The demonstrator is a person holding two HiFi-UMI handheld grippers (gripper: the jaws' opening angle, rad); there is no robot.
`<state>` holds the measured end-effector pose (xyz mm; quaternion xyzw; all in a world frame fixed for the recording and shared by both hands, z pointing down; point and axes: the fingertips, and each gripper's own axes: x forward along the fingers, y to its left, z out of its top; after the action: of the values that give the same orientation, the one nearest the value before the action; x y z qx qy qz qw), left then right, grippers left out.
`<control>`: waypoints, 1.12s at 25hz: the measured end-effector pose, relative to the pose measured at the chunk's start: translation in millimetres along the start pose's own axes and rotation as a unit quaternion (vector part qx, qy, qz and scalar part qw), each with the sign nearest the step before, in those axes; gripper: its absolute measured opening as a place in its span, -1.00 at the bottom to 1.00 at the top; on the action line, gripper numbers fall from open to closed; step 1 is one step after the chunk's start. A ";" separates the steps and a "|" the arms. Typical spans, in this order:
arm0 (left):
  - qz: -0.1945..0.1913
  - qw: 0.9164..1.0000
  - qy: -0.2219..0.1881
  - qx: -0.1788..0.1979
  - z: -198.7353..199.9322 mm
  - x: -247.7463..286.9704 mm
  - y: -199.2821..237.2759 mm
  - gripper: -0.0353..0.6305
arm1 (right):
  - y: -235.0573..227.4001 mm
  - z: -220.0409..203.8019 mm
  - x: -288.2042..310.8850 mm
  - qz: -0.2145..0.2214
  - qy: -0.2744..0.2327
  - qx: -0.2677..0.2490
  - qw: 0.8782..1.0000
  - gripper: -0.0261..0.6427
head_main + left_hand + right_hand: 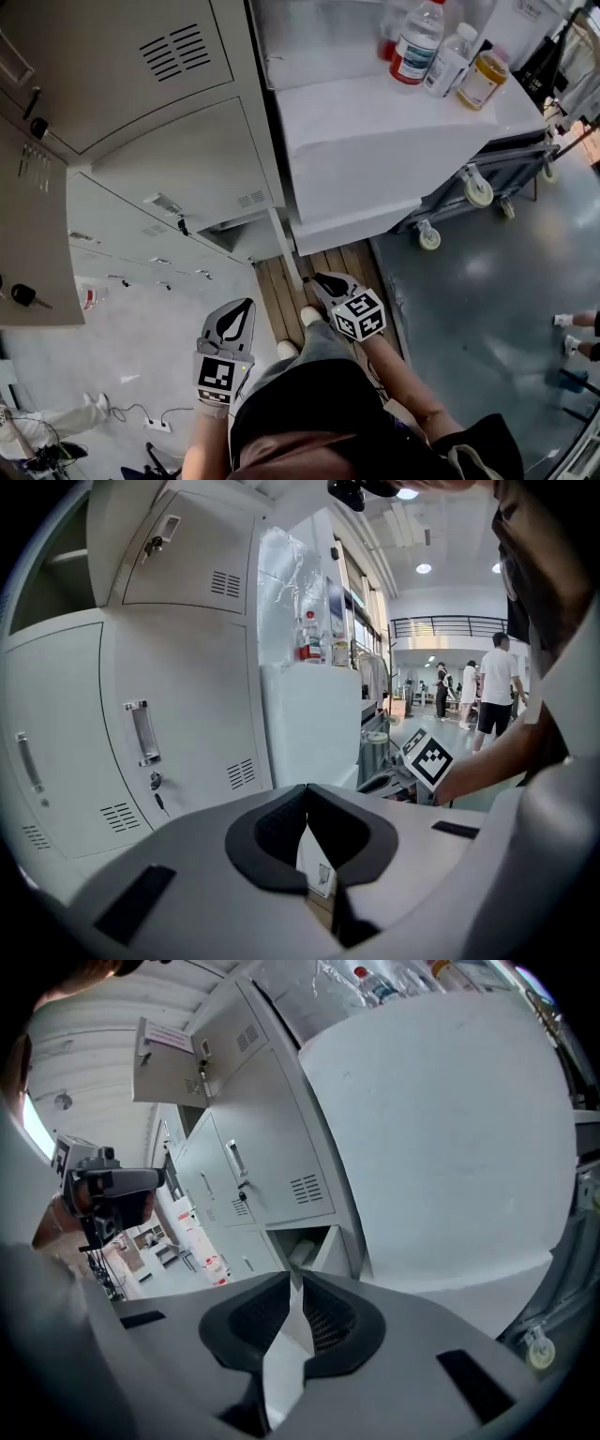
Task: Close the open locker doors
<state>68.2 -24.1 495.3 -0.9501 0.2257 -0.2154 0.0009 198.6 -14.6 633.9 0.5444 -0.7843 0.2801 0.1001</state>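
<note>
In the head view, the left claw (246,305) and the right claw (321,279) are hanging near the bottom locker door (284,248), which is standing open. In the left gripper view, the left claw is clenching on nothing. In the right gripper view, the right claw is also staying clenched and empty, facing that door. I judge the approach is going on. Next is pushing the door shut, then the upper open door (169,1058).

We see the lockers (178,159) at left, the covered counter (375,141) just to their right with bottles (417,42) on it, and a low open locker door (284,246) between them.
</note>
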 end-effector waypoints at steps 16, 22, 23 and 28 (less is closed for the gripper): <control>0.089 0.994 0.059 -0.033 -22.6 27.2 25.9 -0.83 | -5.5 -46.6 94.6 0.131 0.105 0.035 0.985 -0.42; 0.120 0.990 0.063 -0.047 -22.3 19.0 39.2 -0.83 | 12.3 -45.3 112.4 0.160 0.120 0.016 0.980 -0.39; 0.125 0.989 0.067 -0.049 -25.1 17.1 41.2 -0.83 | 17.2 -45.1 116.2 0.166 0.122 0.011 0.979 -0.39; 0.148 0.984 0.083 -0.062 -38.1 5.7 47.7 -0.83 | 42.0 -41.4 137.1 0.197 0.131 -0.017 0.972 -0.39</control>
<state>36.6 -65.7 527.5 -0.8832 0.3761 -0.2766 -0.0446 101.2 -90.8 717.4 0.3362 -0.8607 0.3501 0.1538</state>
